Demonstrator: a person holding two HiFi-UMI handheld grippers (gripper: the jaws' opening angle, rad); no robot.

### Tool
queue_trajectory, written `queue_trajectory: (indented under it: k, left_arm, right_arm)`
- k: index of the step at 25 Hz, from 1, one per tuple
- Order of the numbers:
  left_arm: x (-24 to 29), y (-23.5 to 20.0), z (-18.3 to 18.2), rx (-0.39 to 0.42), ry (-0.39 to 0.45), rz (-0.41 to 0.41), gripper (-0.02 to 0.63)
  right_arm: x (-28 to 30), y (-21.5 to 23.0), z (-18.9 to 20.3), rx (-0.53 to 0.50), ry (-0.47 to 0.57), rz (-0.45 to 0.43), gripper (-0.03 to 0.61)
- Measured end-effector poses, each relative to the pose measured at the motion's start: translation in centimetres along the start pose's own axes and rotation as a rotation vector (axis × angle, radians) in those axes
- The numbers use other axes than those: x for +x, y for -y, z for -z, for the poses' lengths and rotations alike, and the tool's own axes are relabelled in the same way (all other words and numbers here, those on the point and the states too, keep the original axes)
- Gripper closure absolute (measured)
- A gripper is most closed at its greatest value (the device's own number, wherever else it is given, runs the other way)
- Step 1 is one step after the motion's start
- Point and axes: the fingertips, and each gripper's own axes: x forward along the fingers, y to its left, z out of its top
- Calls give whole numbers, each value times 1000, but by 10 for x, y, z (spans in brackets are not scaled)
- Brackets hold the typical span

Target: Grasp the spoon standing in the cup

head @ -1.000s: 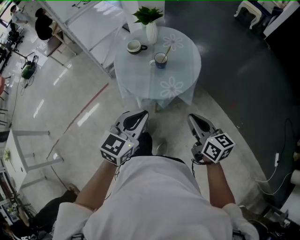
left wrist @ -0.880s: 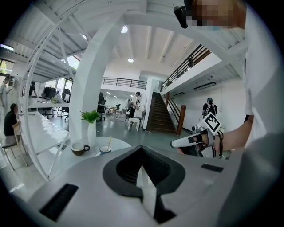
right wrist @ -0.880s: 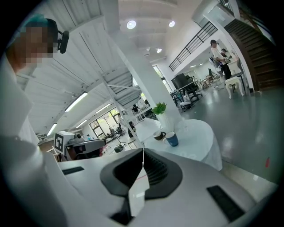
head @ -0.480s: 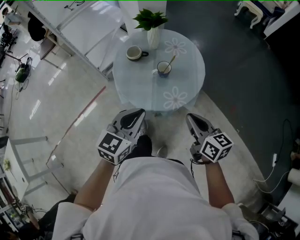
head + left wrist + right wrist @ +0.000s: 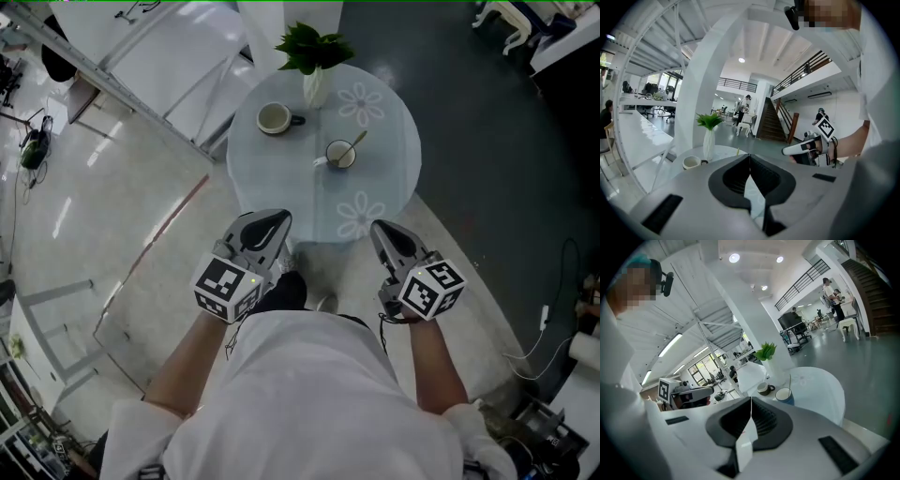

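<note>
Spoon [image 5: 355, 144] standing in the cup [image 5: 339, 156], centre-right on the round worktop [image 5: 380, 192], far ahead of both grippers. Handle leaning up toward far right, bowl end down in the cup. Well apart from either set of fingers, nothing touched yet.

Left gripper [image 5: 279, 218] and right gripper [image 5: 378, 230] held low by the body, at the near edge of the worktop, pointing far. Fingers of both pressed together, nothing between them.

Cup lying between the two lines of aim, a bit right of middle. In the right gripper view, just right of the closed tips, handle a thin upright line. Right gripper likely the nearer, though close to even from the head view.

Second cup [image 5: 275, 118] far left, vase [image 5: 315, 86] with plant at the far edge, neither in the way.

Versus half a second back: worktop lower in frame and closer, cup shifted right and nearer. Grippers in same posture, still shut.

Next, by judgement: opening the right fingers, reaching far, closing across the handle above the rim.
</note>
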Motion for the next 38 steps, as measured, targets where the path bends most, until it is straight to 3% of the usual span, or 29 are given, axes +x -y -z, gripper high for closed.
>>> queue_trajectory:
  k: [19, 28, 38]
  left_arm:
    - [34, -101, -23, -3, -30, 98, 592]
    - [44, -114, -23, -9, -38, 121, 593]
    - [59, -117, -17, -19, -70, 87, 592]
  right_arm:
    - [95, 7, -46, 26, 3, 80, 557]
    - [110, 12, -56, 20, 0, 102, 557]
    - [122, 45, -57, 37, -11, 104, 557]
